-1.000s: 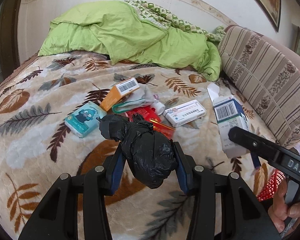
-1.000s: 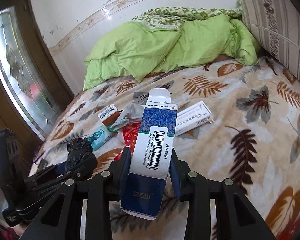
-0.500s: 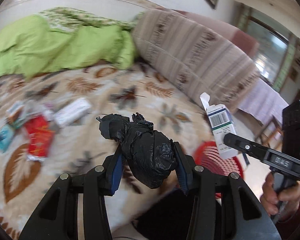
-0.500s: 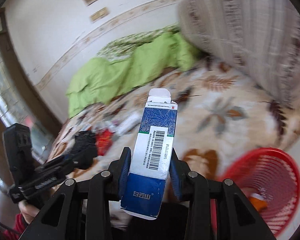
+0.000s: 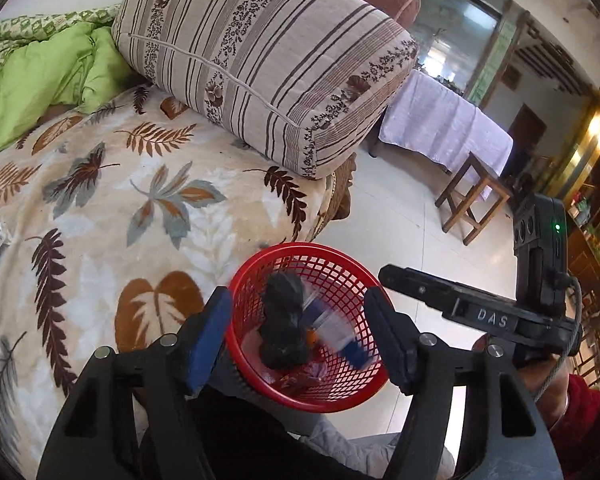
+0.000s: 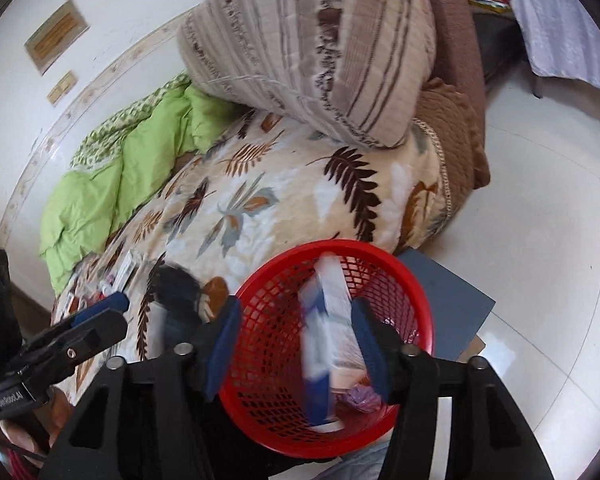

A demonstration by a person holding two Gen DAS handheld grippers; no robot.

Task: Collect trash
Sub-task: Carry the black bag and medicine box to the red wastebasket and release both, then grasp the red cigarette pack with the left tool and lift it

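Your bed [image 5: 100, 216] with its leaf-print blanket filled the left, and the red basket [image 5: 352, 396] sat on the floor just beside its edge. Both your left gripper [image 5: 300, 336] and right gripper [image 6: 296, 344] had just been opening over it, jaws wide and gripping nothing. The black bag [image 5: 282, 328] and the blue-and-white carton [image 6: 324, 332] (blurred) were inside the basket's rim.
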